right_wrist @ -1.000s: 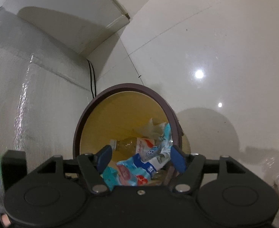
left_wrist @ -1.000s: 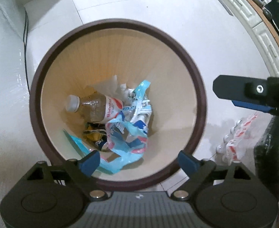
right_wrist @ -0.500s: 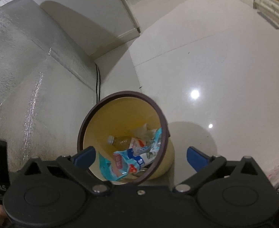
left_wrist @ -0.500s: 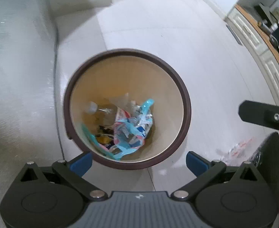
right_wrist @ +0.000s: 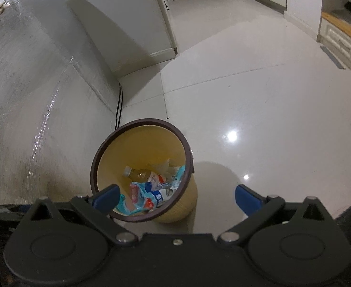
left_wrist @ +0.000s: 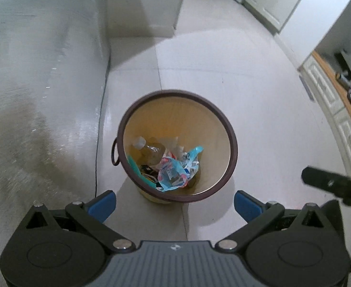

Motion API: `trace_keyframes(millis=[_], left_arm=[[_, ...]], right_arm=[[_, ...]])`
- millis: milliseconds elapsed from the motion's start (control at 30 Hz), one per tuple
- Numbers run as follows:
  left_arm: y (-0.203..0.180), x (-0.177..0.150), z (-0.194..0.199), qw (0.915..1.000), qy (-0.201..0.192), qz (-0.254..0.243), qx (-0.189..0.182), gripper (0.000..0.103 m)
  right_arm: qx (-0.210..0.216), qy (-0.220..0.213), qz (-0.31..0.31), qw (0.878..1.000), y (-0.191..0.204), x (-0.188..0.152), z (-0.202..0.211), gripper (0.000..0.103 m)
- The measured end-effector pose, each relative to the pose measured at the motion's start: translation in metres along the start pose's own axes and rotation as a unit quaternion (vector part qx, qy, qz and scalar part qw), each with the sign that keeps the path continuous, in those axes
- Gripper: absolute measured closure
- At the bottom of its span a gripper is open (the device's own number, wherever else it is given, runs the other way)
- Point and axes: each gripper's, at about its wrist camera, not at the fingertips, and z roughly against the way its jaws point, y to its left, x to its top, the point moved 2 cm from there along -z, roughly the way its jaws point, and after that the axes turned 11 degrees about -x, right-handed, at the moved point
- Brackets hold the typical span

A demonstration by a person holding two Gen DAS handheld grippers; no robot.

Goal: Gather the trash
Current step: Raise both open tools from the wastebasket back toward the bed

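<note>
Glossy floor tiles (left_wrist: pixel 259 110) surround the bin (left_wrist: pixel 231 157) below both grippers — left gripper (left_wrist: pixel 174 202) and right gripper (right_wrist: pixel 176 197) gape wide, empty — so a careless swing could topple it, spilling the blue wrapper (left_wrist: pixel 175 172).

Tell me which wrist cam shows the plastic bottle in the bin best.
Left wrist: it looks nearly straight down into the bin, so the bottle shows cap to label. Right wrist sees the bottle smaller, at a slant, its lower end under blue wrappers.
</note>
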Motion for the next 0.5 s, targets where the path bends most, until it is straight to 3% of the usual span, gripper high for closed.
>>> trace_keyframes(millis=[300,500], left_arm=[[-0.008,-0.020,0.053,0.9980,-0.051,-0.004,0.037,0.000],[-0.018,-0.034,0.086,0.9952,-0.075,-0.018,0.059,0.000]], right_arm=[[-0.021,-0.020,0.054,0.998,0.000,-0.015,0.038,0.000],[-0.020,-0.037,0.050,0.998,-0.005,-0.024,0.069,0.000]])
